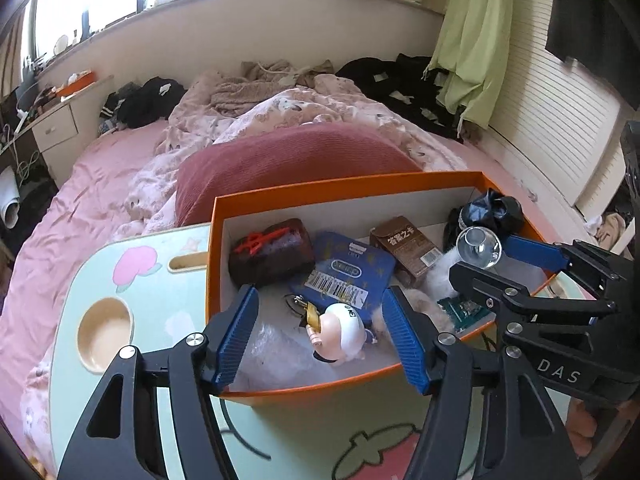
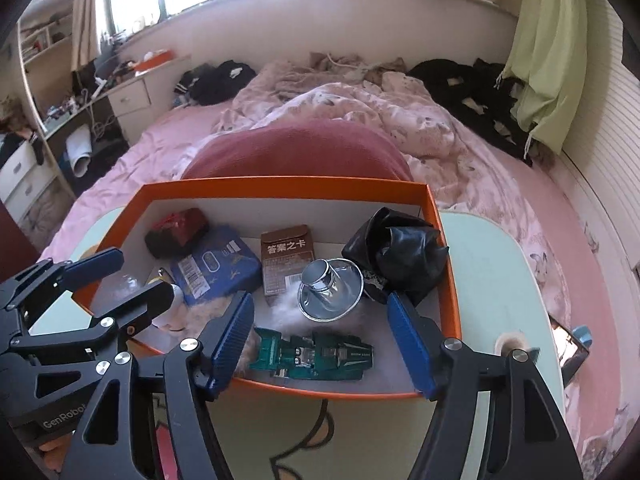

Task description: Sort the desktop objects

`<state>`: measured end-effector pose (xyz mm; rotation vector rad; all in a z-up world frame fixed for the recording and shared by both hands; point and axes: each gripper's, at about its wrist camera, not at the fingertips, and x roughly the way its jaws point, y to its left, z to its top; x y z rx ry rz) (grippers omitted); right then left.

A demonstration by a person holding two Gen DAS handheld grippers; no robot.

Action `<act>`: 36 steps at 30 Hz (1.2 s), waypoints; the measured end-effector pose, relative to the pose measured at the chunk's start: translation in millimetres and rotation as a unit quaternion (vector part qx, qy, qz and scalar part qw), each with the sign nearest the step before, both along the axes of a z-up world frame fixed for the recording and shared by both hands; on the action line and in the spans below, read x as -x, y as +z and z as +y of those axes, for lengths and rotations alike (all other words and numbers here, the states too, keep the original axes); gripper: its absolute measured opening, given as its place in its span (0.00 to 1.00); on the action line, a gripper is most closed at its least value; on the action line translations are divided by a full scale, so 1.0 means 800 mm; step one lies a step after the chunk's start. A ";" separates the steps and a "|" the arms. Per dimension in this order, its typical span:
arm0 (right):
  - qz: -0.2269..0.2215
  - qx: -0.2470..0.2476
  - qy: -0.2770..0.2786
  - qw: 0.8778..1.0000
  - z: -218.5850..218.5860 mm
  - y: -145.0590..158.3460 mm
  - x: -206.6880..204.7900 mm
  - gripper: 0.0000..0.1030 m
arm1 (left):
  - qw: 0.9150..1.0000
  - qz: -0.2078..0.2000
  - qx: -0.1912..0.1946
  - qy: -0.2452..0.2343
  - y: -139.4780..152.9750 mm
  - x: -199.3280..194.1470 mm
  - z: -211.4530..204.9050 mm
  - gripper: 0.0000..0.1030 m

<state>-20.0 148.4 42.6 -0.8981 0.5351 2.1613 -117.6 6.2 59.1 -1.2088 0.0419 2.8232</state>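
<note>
An orange box (image 1: 212, 264) (image 2: 450, 280) stands on a pale green lap table (image 1: 160, 280) (image 2: 492, 280). Inside lie a dark red pouch (image 1: 272, 252), a blue packet (image 1: 352, 268), a brown card box (image 2: 286, 256), a crumpled black bag (image 2: 400, 256), a green toy car (image 2: 316, 356) and white fluff. My left gripper (image 1: 320, 336) (image 2: 132, 276) is open over the box's near left part, with a small pink-and-white figurine (image 1: 342, 332) lying loose between its pads. My right gripper (image 2: 320, 332) (image 1: 484, 260) is open, its fingertips either side of a clear glass piece (image 2: 330, 292) (image 1: 478, 246) without touching it.
The table sits on a bed with pink sheets and a rumpled quilt (image 1: 280, 120); a red cushion (image 2: 296, 152) lies just behind the box. A round cup hollow (image 1: 104, 334) is at the table's left. A small brush (image 2: 514, 344) and a phone (image 2: 568, 348) lie right of the box.
</note>
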 end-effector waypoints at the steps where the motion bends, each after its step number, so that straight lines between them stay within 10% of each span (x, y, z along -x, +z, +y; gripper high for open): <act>1: 0.001 -0.001 0.001 1.000 -0.001 -0.001 -0.001 0.67 | 1.000 -0.001 0.000 0.000 0.001 -0.003 0.000 0.63; 13: 0.072 -0.021 0.004 0.997 -0.030 0.010 -0.034 0.67 | 0.999 0.034 -0.013 -0.013 0.008 -0.030 -0.006 0.64; 17: 0.109 -0.052 -0.002 0.993 -0.061 0.033 -0.068 0.81 | 0.998 0.062 -0.013 -0.021 0.030 -0.066 -0.005 0.65; 31: 0.041 -0.023 -0.004 0.999 -0.132 -0.050 -0.103 0.85 | 0.999 -0.030 0.021 -0.032 -0.047 -0.129 0.022 0.73; 36: 0.014 -0.057 -0.032 0.998 -0.138 -0.066 -0.103 1.00 | 0.999 -0.033 0.011 -0.024 -0.053 -0.128 0.019 0.79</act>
